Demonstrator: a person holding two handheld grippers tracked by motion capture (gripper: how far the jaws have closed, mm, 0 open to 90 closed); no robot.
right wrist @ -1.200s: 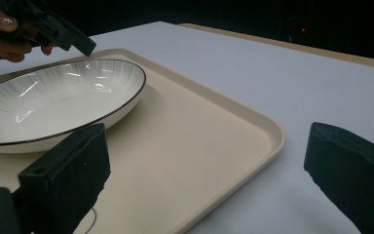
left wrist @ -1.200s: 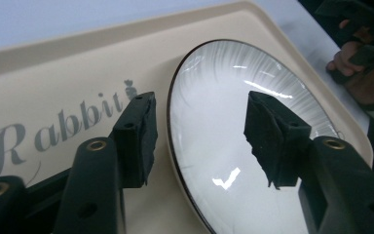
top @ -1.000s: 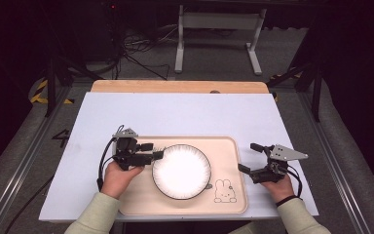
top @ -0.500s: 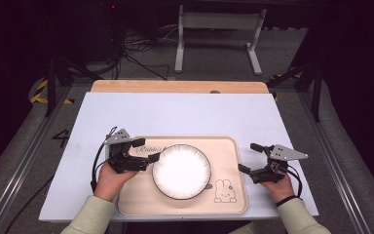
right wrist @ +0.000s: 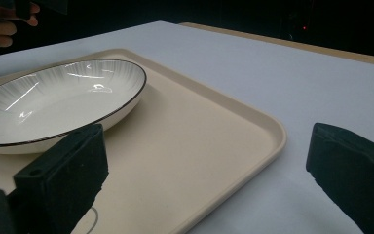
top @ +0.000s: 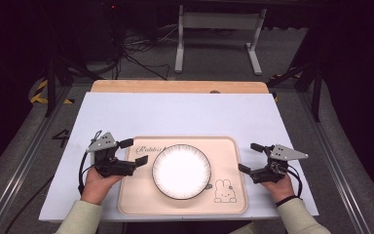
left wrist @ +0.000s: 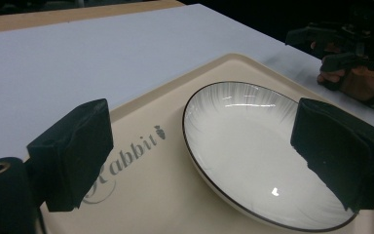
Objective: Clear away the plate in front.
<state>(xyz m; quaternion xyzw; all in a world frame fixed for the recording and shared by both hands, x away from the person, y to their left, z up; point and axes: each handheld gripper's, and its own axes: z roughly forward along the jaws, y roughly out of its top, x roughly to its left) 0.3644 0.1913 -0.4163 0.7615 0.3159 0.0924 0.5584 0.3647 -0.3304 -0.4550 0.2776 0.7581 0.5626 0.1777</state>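
Two tongs flank a beige tray (top: 229, 204) on the pale counter (top: 175, 117), one in each of the person's hands. Compared with a second ago, the left tongs (top: 135, 151) have pulled away from the white plate (top: 181, 171) toward the left edge of the tray; back then they sat close against the plate's left rim, and now a strip of bare tray with the printed "Rabbit" lettering (top: 150, 149) lies between them. Their jaws have just been opening and now stand spread wide, with nothing pinched. In the left gripper view the plate (left wrist: 253, 146) lies ahead, partly framed by the two black pads but clear of both. The plate itself keeps the same spot in the middle of the tray, flat and right side up, its dark-lined rim just left of the small rabbit drawing (top: 222, 191) near the tray's front right corner. On the right, the right tongs (top: 252, 157) rest where they were a second ago, just outside the tray's right edge, jaws spread and holding nothing. From the right gripper view, the tray's rounded corner (right wrist: 268, 131) lies between the two pads, and the plate (right wrist: 53, 102) sits farther off to the left, well apart from them.
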